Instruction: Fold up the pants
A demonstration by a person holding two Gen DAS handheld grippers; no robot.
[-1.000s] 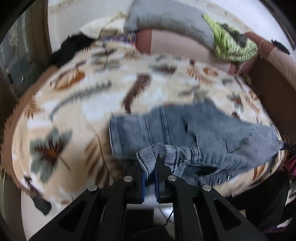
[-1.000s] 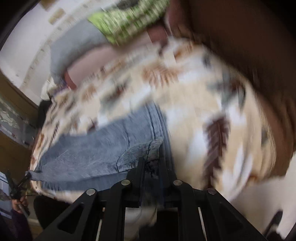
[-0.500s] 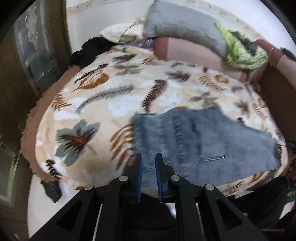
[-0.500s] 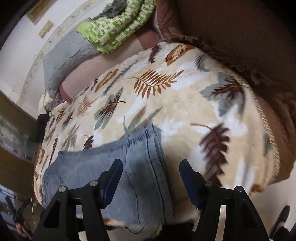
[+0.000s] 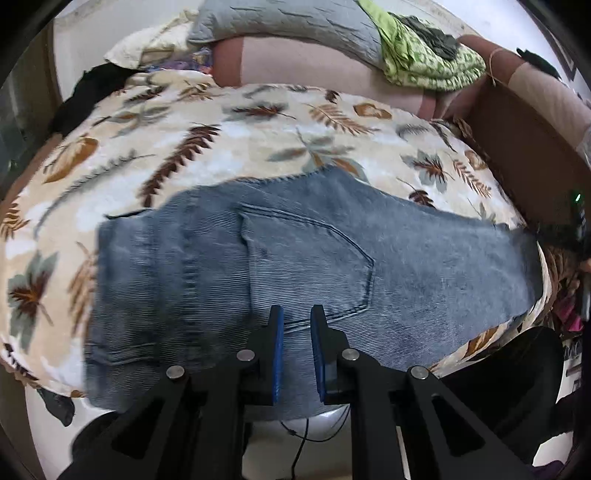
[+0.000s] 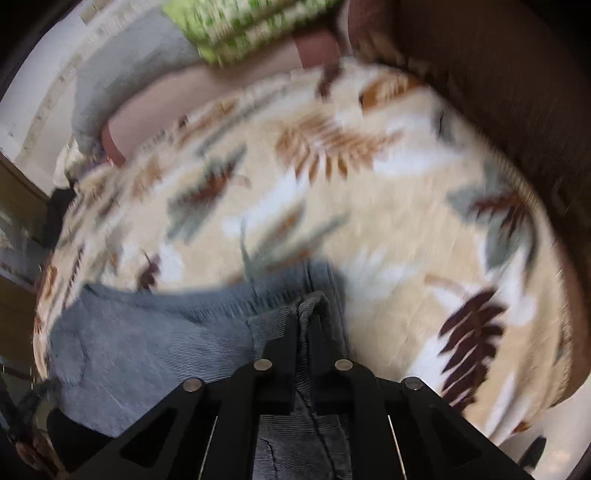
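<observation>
Light blue denim pants [image 5: 295,266] lie folded across the near edge of a bed covered by a leaf-print blanket [image 5: 221,147]. A back pocket faces up. My left gripper [image 5: 296,314] hovers over the near edge of the pants; its jaws stand a narrow gap apart with nothing between them. In the blurred right wrist view the pants [image 6: 155,332] lie at the lower left. My right gripper [image 6: 304,325] is shut on a bunched edge of the pants at their right end.
A grey pillow [image 5: 288,22], a green patterned cloth [image 5: 424,59] and a pink bolster [image 5: 314,66] lie at the bed's head. A brown sofa side [image 5: 524,147] runs along the right. Dark clothing [image 5: 88,92] lies at the far left. The floor [image 5: 303,435] lies below the bed's near edge.
My left gripper let go of the pants and moved forward over them. My right gripper was open half a second ago and has now shut on the pants' right edge.
</observation>
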